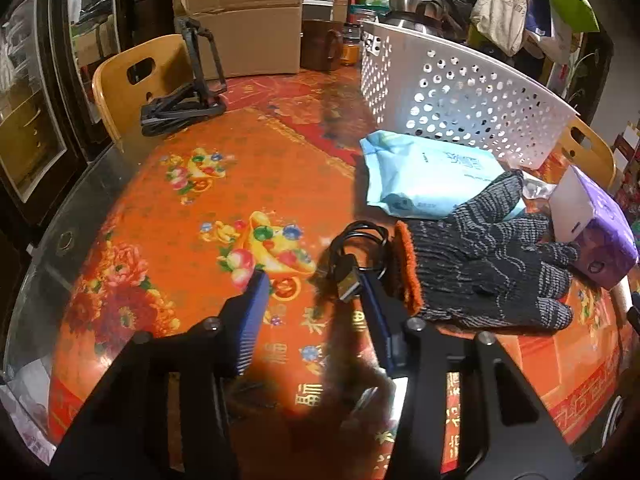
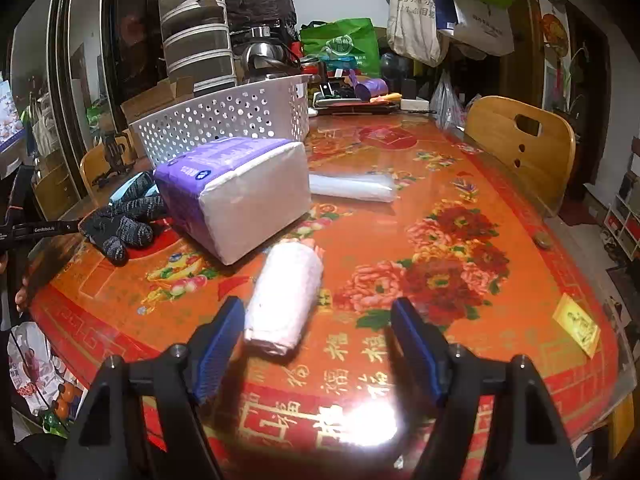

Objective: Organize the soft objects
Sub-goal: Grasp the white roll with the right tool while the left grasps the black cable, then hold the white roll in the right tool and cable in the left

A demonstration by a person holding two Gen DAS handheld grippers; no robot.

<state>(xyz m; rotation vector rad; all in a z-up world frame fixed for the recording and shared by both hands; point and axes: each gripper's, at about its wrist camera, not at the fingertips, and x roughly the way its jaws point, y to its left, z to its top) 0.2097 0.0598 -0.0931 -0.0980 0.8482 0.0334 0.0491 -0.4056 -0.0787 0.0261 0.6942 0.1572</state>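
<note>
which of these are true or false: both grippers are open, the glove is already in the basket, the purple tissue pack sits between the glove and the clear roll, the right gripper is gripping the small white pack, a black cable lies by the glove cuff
1. Both grippers are open. True: the left gripper and the right gripper each show a wide gap.
2. The glove is in the basket. False: it lies on the table in front of it.
3. The purple tissue pack sits between the glove and the clear roll. True.
4. The right gripper grips the small white pack. False: the pack lies loose, ahead of the fingers.
5. A black cable lies by the glove cuff. True.
</note>
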